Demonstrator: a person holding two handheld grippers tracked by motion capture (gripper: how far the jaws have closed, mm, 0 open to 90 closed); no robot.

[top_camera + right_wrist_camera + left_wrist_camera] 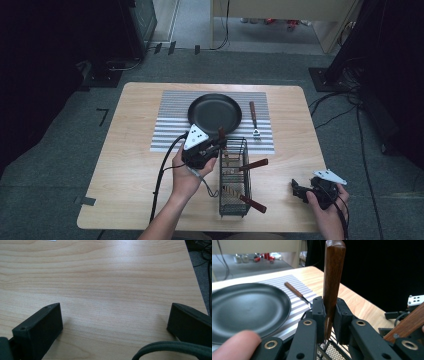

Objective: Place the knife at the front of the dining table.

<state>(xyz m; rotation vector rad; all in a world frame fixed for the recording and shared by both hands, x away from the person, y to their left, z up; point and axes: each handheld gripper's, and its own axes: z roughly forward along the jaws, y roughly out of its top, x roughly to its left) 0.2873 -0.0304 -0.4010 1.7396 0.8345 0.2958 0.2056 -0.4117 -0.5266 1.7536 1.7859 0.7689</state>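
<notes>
The left hand-held gripper point(329, 315) is clamped on a wooden-handled utensil point(333, 272) standing upright in the wire caddy point(233, 180), just below the black pan point(214, 113). A straight vertical lift is advised so the mesh is cleared. The right hand-held gripper point(112, 322) is held wide and empty over the surface point(105, 277), right of the caddy.

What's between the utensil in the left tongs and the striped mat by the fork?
Nothing visible. The left tongs are shut on the wooden handle, standing upright in the wire basket; the striped mat beside the fork lies bare.
</notes>
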